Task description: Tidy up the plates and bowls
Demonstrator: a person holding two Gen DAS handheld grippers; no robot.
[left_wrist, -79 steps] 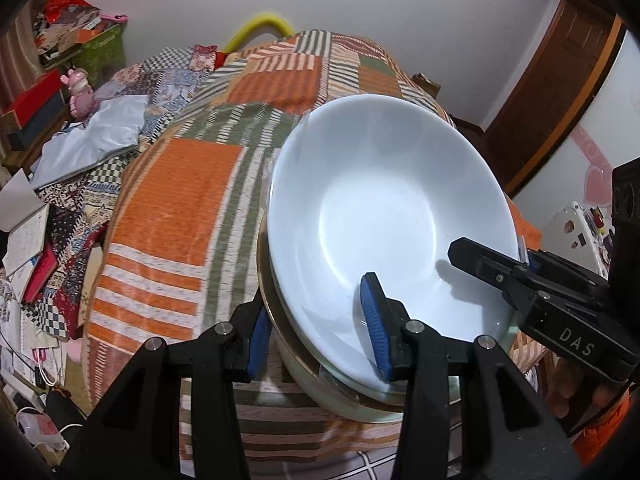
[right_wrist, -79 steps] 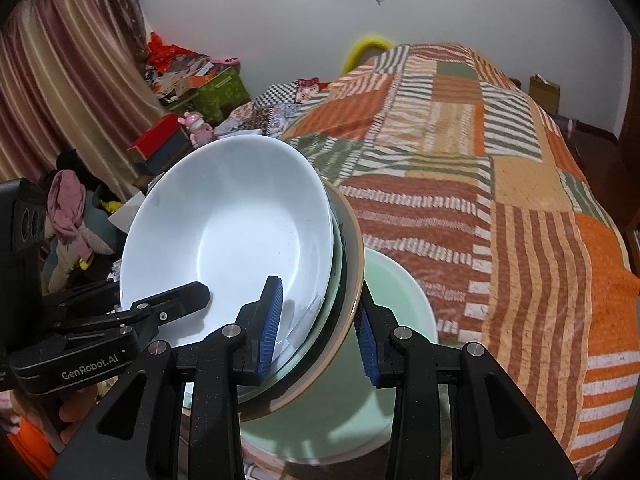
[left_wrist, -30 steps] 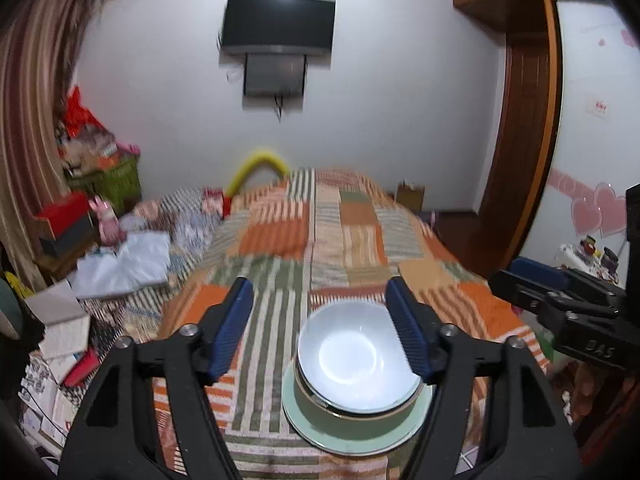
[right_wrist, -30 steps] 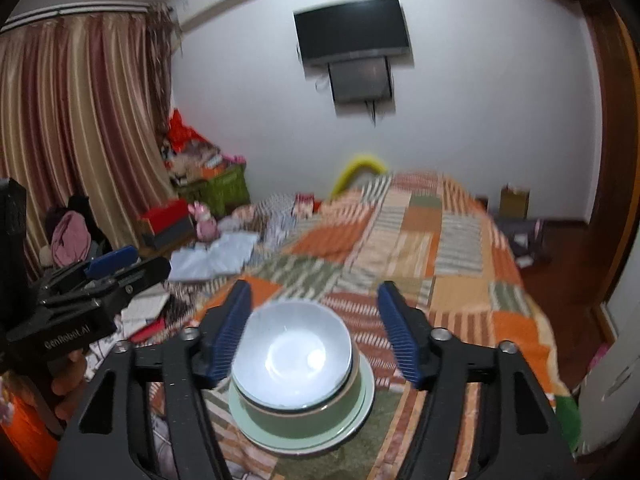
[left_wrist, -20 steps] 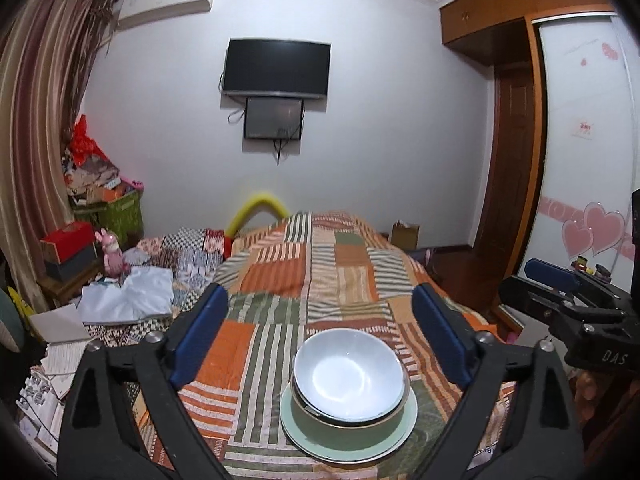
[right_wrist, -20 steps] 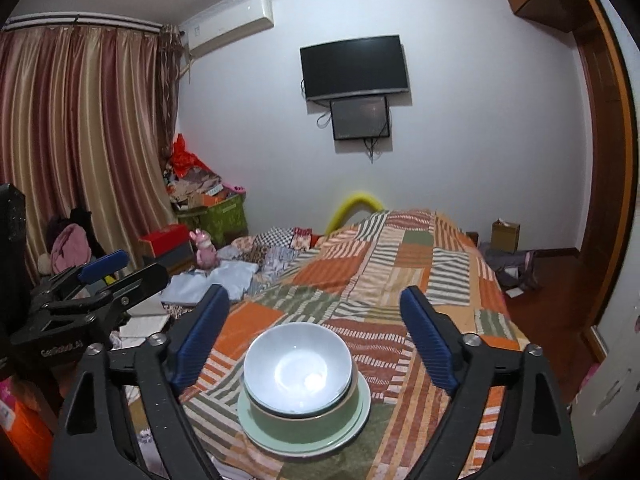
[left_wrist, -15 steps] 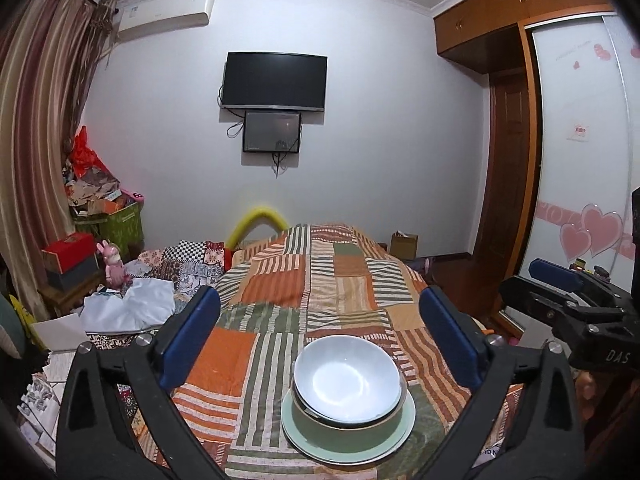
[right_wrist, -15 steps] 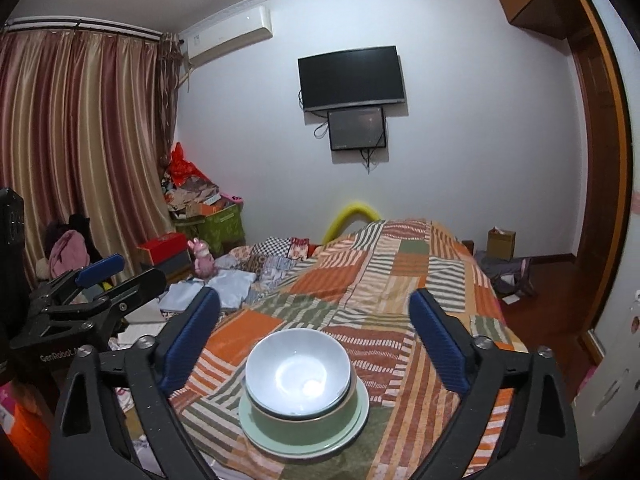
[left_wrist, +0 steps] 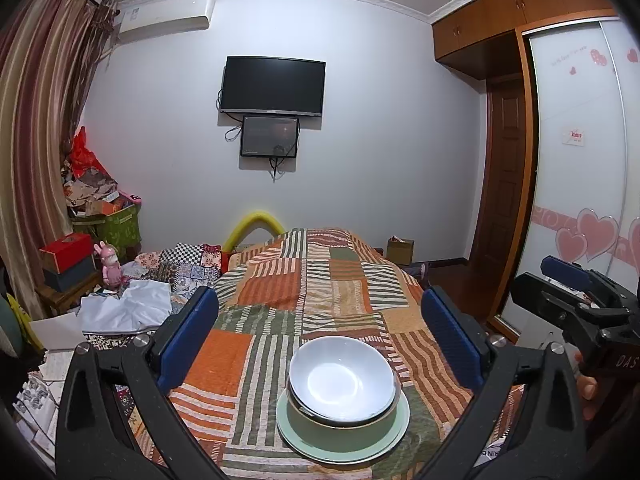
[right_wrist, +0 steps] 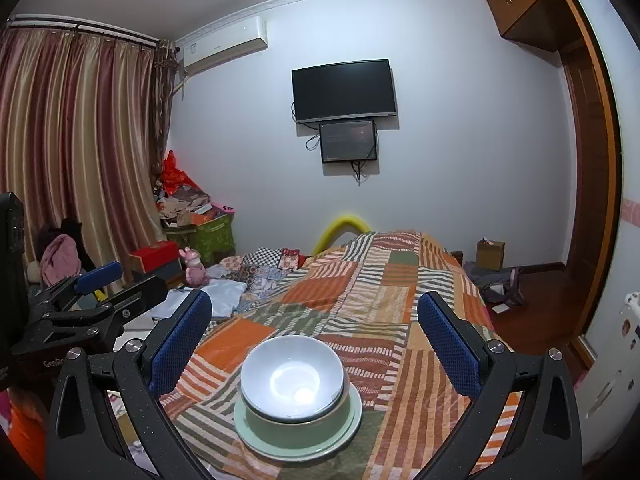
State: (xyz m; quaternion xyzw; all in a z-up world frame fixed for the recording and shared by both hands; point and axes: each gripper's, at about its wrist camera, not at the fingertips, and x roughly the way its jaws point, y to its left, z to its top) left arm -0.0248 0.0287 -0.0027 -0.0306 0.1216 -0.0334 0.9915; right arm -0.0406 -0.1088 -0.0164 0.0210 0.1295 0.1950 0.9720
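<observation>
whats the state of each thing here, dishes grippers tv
white bowl: upright, empty, nested on top of the stack
green bowl: upright, under the white bowl, on the plate
green plate: flat on the bedspread
left gripper: open, empty
right gripper: open, empty
tv: off

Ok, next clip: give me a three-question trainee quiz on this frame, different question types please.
1. True or false: the white ceramic bowl sits on top of the stack.
2. What lies at the bottom of the stack? A) pale green round plate B) red box C) pink toy
3. Fill in: both the left claw and the right claw are ___, holding nothing.

Key: 1 true; 2 A; 3 open. The stack rests on the striped patchwork bedspread.
</observation>
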